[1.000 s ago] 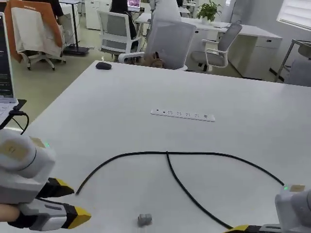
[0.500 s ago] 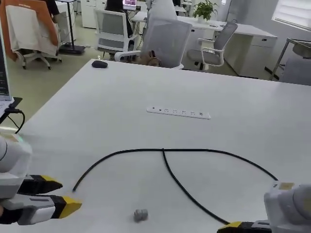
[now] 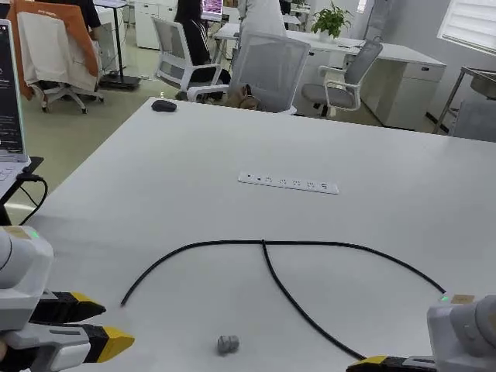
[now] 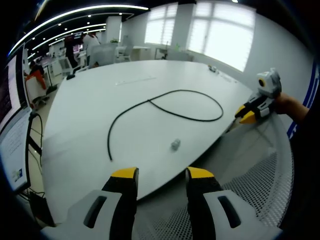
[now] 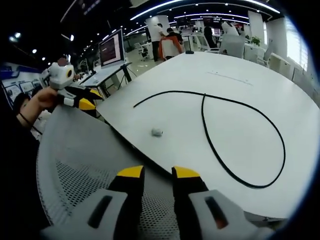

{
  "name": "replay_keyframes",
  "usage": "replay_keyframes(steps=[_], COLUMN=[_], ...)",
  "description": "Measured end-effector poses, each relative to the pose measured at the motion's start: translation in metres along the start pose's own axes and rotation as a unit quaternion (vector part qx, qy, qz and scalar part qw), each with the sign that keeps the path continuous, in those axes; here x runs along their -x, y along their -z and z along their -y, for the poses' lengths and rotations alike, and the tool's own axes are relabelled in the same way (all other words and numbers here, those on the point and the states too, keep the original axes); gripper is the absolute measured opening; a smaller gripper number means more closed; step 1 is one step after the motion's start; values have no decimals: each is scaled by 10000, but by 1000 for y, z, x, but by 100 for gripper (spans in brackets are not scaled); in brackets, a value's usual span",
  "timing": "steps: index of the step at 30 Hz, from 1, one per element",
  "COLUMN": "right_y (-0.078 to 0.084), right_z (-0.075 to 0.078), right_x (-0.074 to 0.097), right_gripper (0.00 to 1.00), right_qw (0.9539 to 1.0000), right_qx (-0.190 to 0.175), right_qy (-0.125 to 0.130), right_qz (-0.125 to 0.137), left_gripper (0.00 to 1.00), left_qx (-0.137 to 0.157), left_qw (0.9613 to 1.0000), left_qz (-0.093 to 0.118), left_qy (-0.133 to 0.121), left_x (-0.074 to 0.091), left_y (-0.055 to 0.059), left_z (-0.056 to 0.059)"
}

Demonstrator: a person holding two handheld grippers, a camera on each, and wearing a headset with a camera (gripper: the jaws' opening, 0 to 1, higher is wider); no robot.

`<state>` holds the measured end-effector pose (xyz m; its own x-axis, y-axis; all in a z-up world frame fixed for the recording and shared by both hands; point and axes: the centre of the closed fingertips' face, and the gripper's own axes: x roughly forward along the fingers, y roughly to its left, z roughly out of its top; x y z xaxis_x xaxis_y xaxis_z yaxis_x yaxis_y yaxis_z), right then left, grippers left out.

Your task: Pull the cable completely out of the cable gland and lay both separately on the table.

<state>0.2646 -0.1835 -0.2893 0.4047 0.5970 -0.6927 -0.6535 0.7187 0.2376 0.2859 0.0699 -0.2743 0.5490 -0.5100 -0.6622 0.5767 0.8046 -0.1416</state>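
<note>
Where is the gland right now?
In the head view the gland lies bottom centre on the table, near its front edge, apart from the cable that loops just beyond it.

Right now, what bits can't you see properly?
1. Cable: in the head view, its near bend goes behind the right hand-held gripper.
2. Cable gland: too small in every view to tell its parts.
3. Laptop: cut off by the head view's left edge.
4. Power strip: sockets too small to count.
</note>
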Motion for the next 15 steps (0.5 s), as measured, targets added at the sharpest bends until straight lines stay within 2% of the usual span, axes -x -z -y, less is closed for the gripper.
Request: replay_keyframes(steps=[7,12,15], right_y=[3,3,3], right_z=[0,0,0], right_x=[-1,-1,-1], right_gripper=[23,24,24], right_qw=[9998,9997,9997], right_qx=[139,161,134], right_qy=[41,36,24], right_qz=[-159,-180,-191], left_gripper=[39,40,41], left_qx=[-60,-134,-117], left_qw=[10000,9999,9999], left_qz=[24,-8,53], left_qy=[35,7,4], left_x=[1,0,1], left_y=[-2,-1,-3], left_z=[2,2,2])
